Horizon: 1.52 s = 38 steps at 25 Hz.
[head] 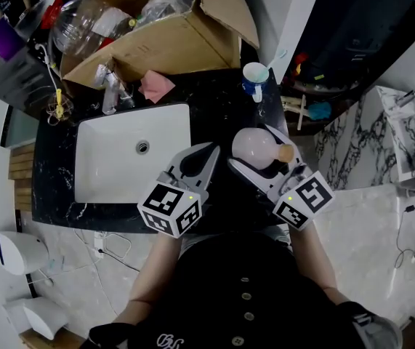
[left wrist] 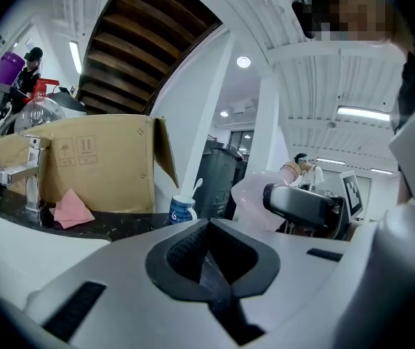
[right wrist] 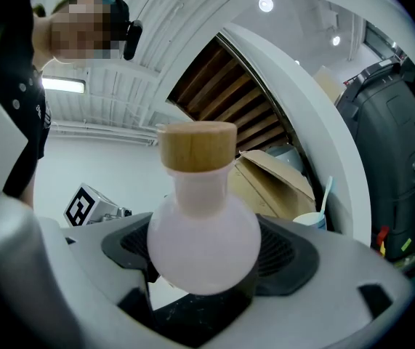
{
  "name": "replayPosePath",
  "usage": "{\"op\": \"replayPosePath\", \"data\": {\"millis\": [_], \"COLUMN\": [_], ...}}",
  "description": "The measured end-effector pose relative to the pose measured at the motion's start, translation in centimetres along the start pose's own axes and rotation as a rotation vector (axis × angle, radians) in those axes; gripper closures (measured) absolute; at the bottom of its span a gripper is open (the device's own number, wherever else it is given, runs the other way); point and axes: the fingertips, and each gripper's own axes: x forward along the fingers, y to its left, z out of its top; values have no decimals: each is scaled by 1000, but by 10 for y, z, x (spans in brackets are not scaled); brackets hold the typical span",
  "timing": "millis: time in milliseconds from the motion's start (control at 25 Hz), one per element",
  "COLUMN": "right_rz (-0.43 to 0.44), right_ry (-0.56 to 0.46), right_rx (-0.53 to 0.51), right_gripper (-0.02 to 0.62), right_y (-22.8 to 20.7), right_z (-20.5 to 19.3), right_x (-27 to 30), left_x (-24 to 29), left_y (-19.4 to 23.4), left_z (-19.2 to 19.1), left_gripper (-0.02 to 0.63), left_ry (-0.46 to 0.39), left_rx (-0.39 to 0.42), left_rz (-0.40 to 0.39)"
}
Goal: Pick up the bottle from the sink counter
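Our right tool [head: 248,145] is clamped on the round belly of the pale pink bottle [right wrist: 203,231], one jaw on each side. The bottle's wooden cap [right wrist: 197,145] points away from the tool. We hold the bottle over the dark tabletop [head: 214,93], just to the right of the white sink [head: 113,158]. Our left tool [head: 196,162] has its jaws together with nothing between them, near the sink's right rim. Behind it stand a blue-and-white mug [head: 254,75] and a cardboard box [head: 185,38], and a pink cloth [head: 156,86] lies by the box.
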Motion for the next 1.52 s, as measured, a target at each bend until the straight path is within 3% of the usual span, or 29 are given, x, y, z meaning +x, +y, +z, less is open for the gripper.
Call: {"op": "replayPosePath", "data": {"millis": [240, 480, 840, 1120, 1520], "right_rz": [14, 22, 43, 73, 73], "right_ry": [23, 25, 46, 67, 82], "right_rx": [44, 56, 82, 93, 88], "right_gripper": [192, 192, 192, 192, 192], "right_y": [-1, -1, 0, 2, 1], "right_z": [-12, -20, -31, -36, -39], "right_x": [-6, -12, -15, -12, -7], "left_x": [2, 7, 6, 9, 10], "left_y": [1, -8, -5, -8, -2], "left_z": [-7, -13, -10, -20, -22], "left_gripper": [589, 589, 590, 589, 589], "left_ry": [20, 48, 7, 49, 54], "left_rx": [11, 99, 53, 37, 29], "left_rz": [3, -3, -26, -48, -20]}}
